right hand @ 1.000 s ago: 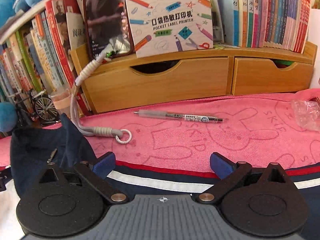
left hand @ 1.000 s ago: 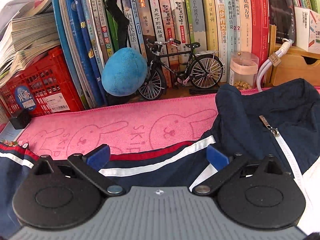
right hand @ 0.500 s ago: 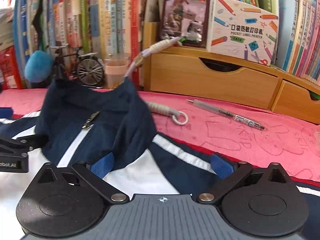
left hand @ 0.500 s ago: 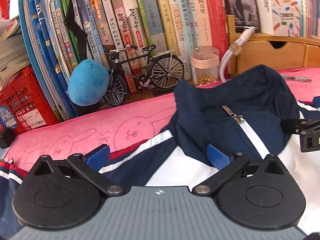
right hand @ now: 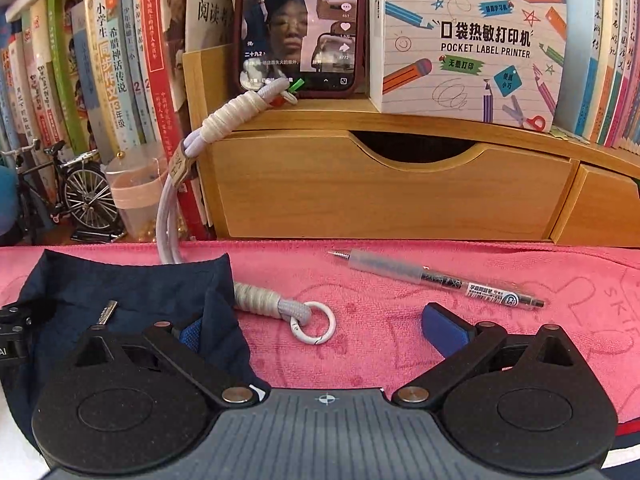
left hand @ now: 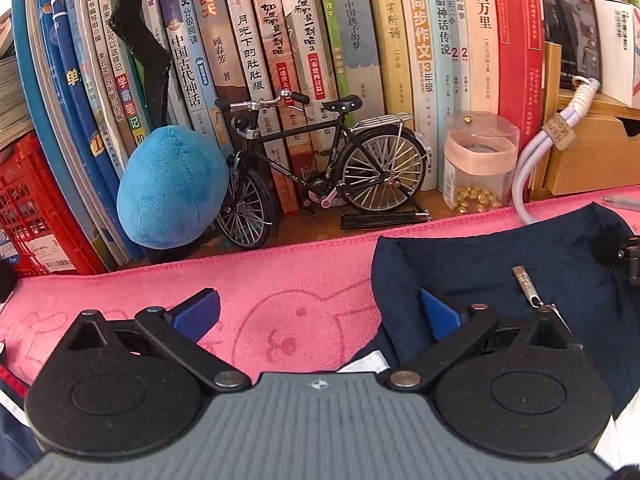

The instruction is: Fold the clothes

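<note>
A navy jacket with white and red stripes lies on a pink towel (left hand: 280,280). Its collar (left hand: 500,272) stands up, with the metal zipper pull (left hand: 528,288) at its middle. My left gripper (left hand: 318,314) is open at the collar's left end, its right pad (left hand: 438,314) against the fabric edge. In the right wrist view the collar (right hand: 120,292) and the zipper pull (right hand: 106,312) are at the left. My right gripper (right hand: 316,332) is open at the collar's right end, and cloth partly hides its left pad (right hand: 190,334). Nothing is clamped in either gripper.
A blue plush ball (left hand: 172,188), a model bicycle (left hand: 320,176) and a bead jar (left hand: 478,164) stand before a row of books. A lanyard ring (right hand: 316,322) and a pen (right hand: 440,280) lie on the towel (right hand: 400,340) before wooden drawers (right hand: 380,188).
Both grippers have moved forward and lower, to the collar's two ends. The white front panel of the jacket has dropped out of view beneath them. Both stay open.
</note>
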Motion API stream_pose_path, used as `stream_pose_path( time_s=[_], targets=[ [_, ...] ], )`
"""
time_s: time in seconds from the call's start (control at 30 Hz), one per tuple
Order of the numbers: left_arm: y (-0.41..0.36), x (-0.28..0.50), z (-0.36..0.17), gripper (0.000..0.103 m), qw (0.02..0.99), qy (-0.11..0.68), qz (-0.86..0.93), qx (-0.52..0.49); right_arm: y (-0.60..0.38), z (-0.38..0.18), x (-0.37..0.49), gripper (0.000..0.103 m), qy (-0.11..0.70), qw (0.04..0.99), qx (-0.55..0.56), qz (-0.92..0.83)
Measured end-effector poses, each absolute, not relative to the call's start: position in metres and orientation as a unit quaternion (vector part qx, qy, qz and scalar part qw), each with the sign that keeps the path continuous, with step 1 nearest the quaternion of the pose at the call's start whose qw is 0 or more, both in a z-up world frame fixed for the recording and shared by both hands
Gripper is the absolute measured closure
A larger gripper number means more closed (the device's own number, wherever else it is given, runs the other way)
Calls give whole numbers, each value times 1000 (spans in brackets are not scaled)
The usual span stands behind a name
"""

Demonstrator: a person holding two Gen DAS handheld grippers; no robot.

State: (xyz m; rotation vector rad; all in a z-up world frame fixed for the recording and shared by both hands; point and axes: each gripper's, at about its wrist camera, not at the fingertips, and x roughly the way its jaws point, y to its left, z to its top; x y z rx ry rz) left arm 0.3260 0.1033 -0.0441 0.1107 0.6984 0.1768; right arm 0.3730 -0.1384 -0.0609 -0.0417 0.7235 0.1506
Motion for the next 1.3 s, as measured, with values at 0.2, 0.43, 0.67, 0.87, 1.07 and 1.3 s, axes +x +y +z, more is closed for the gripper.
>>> stream_pose_path(
  time_s=[0.2, 0.43, 0.67, 0.87, 1.07, 1.3],
  targets=[
    [98, 330, -44, 0, 935, 333, 94, 78, -147, -56, 380, 0, 348, 933, 10, 93],
    [107, 279, -13, 0, 957, 282, 56, 34, -184, -25, 332, 0, 300, 935, 99, 160],
    [106, 226, -1, 0, 958, 282, 30, 42, -191, 0, 310, 0, 316, 927, 97, 178],
    [98, 161, -11, 0, 945, 309, -68, 79, -168, -8, 229, 0, 333, 907, -79, 247],
    [70, 175, -29, 0, 932, 321, -66, 154, -145, -32, 196, 14, 387, 873, -93, 280],
    [91, 250, -34, 0, 940, 325, 37, 100, -152, -44, 276, 21, 360, 920, -59, 142]
  ],
)
